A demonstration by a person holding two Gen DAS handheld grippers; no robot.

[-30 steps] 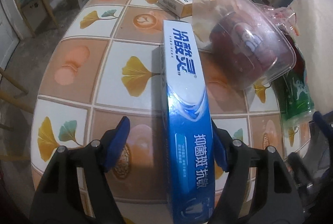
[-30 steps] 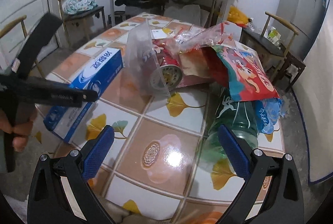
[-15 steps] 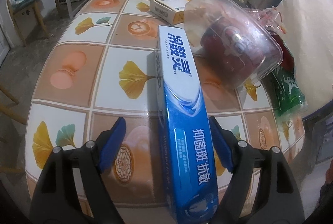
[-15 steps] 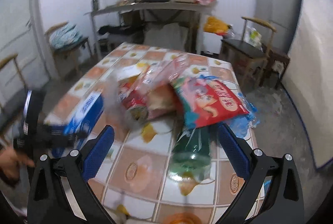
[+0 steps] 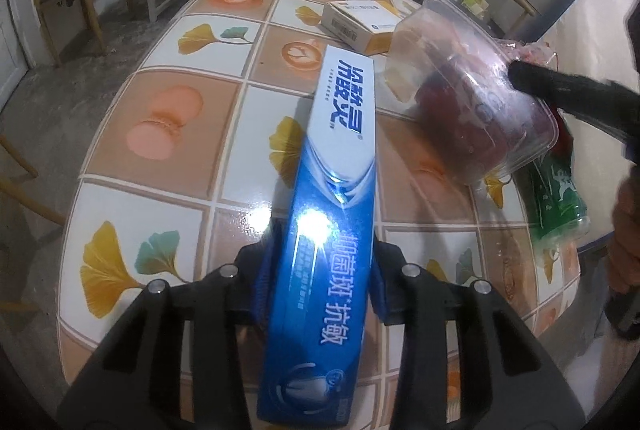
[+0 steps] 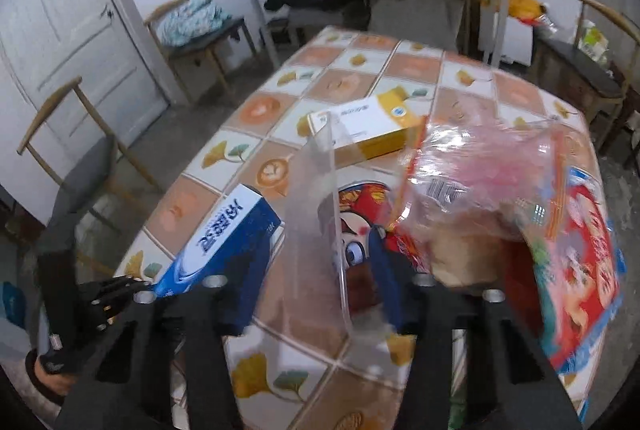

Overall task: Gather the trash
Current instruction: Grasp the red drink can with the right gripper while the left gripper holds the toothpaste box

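My left gripper (image 5: 320, 282) is shut on a long blue and white toothpaste box (image 5: 336, 198) that lies lengthwise over the tiled table (image 5: 168, 134). The box also shows in the right wrist view (image 6: 224, 246). My right gripper (image 6: 324, 270) has closed around the edge of a clear plastic container (image 6: 320, 214) with a red can (image 6: 360, 214) inside. The container shows in the left wrist view (image 5: 476, 98), with a right finger (image 5: 560, 90) over it.
A white and yellow carton (image 5: 360, 22) lies further back on the table. A red snack bag (image 6: 576, 270) and a crumpled clear bag (image 6: 488, 166) lie at the right. A green bottle (image 5: 560, 198) lies by the table's right edge. Chairs stand around.
My left gripper has closed on the toothpaste box. My right gripper has moved forward and left over the table and narrowed around the clear container's edge.
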